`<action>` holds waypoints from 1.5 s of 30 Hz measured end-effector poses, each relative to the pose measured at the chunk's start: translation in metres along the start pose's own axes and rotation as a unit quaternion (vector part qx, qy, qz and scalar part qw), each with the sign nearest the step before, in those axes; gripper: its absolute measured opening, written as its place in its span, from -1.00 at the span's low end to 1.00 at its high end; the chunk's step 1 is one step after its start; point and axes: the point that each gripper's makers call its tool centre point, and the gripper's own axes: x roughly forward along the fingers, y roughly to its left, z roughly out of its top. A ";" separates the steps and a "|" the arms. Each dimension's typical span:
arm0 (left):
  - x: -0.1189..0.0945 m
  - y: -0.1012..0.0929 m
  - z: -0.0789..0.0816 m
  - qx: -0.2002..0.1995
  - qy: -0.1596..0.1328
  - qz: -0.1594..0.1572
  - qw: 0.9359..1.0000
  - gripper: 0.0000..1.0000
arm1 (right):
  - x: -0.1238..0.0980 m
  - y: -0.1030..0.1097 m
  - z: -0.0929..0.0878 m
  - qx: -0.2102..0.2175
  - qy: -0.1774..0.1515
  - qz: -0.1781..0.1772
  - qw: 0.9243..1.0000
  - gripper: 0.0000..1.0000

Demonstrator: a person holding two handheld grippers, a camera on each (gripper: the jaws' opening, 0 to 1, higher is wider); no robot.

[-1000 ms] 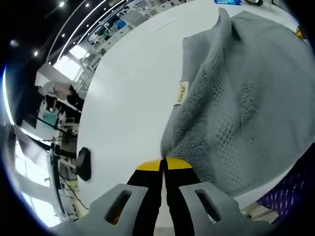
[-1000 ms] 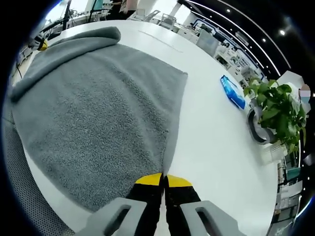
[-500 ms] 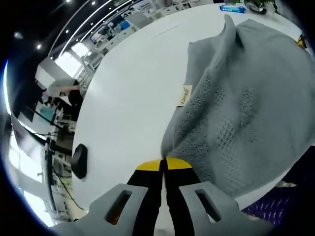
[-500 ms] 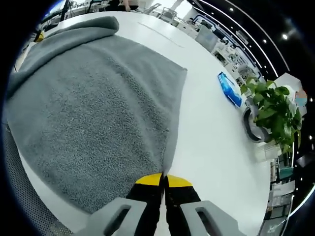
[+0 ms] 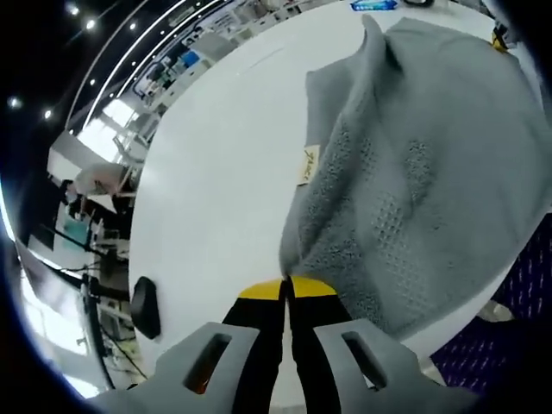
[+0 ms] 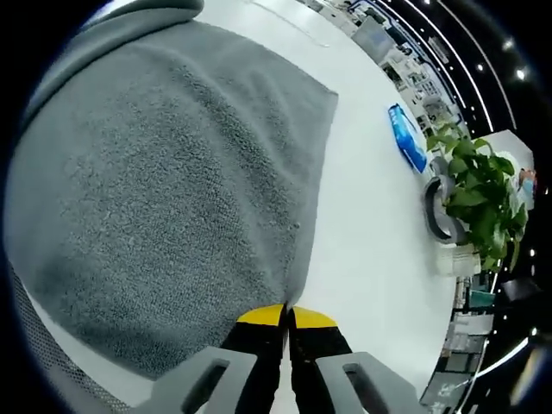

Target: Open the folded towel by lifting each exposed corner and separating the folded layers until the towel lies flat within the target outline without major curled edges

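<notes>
Because each corner is pinched between closed jaws, the towel [image 5: 423,164] can be drawn out taut rather than left to slump on itself. On the left, the left gripper [image 5: 287,291] is clamped on one corner, its yellow-tipped jaws pressed together over the fabric, and the cloth fans away from that point across the white table [image 5: 224,181], with a raised ridge running toward the far edge and a small label [image 5: 306,165] showing at the towel's border. That ridge suggests the layers are not yet fully settled flat. On the right, the right gripper [image 6: 288,312] is likewise closed on the opposite near corner, so the near edge is probably held stretched between the two hands; no target outline can be made out. Beyond the towel, the tabletop carries a blue packet [image 6: 406,140] and, further right, a leafy potted plant [image 6: 474,198]. Around the table lies a large, brightly lit room with rows of ceiling lights [image 5: 129,43] and desks.
</notes>
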 end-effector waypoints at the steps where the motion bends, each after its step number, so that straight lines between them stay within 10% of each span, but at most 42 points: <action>1: 0.000 0.001 0.000 0.001 0.000 0.000 1.000 -1.00 | 0.000 -0.001 -0.001 0.009 -0.001 0.001 1.000 -1.00; 12: 0.001 0.003 0.002 -0.017 0.030 -0.036 0.999 -1.00 | 0.009 -0.014 -0.008 0.080 -0.017 0.030 0.996 -1.00; 26: 0.006 0.009 0.002 -0.054 0.033 0.000 0.998 -1.00 | 0.008 -0.015 -0.015 0.160 -0.070 0.075 0.982 -1.00; 45: 0.007 0.013 0.001 -0.054 0.066 0.026 0.996 -1.00 | 0.013 -0.039 -0.034 0.145 -0.065 0.071 0.985 -1.00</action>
